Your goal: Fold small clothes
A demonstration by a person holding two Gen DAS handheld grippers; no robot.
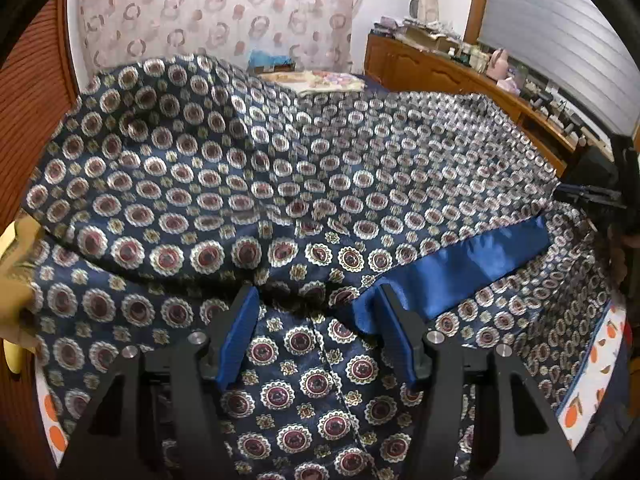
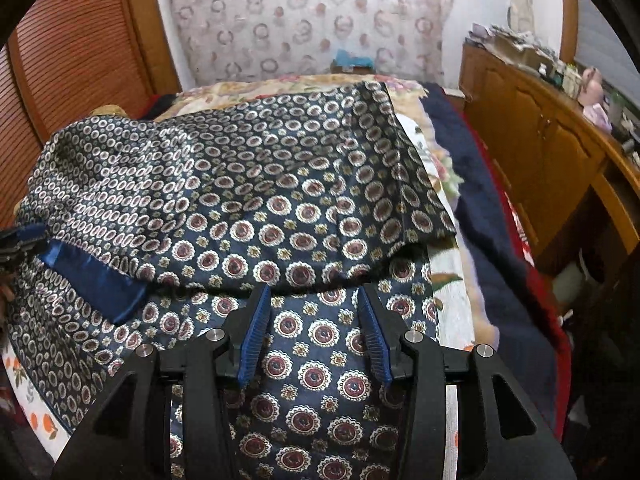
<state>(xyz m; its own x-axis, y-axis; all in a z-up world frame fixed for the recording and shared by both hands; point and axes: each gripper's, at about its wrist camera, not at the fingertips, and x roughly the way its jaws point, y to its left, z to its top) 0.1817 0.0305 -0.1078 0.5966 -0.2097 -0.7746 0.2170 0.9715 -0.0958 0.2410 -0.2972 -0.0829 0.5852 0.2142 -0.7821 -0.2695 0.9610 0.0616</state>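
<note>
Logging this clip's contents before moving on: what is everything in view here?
Navy satin garment with maroon-and-white medallion print: one, half folded on the bed.
Plain blue satin lining strip: one, showing at the fold.
White sheet with orange fruit print: one, under the garment.
Dark navy blanket: one, right of the garment.
Brown wooden cabinet: one, cluttered top, right wall.
Left gripper: black, blue pads, open.
Right gripper: same, open.

Left wrist view: low and close over the patterned garment [image 1: 280, 184], facing across the bed toward the curtain [image 1: 216, 8], wooden cabinet [image 1: 440, 68] on the right. Right wrist view: equally near, same heading, set further right. Shared by both: garment [image 2: 260, 208], blue lining strip [image 1: 460, 268] [image 2: 92, 280], curtain [image 2: 312, 16], cabinet [image 2: 532, 136].
</note>
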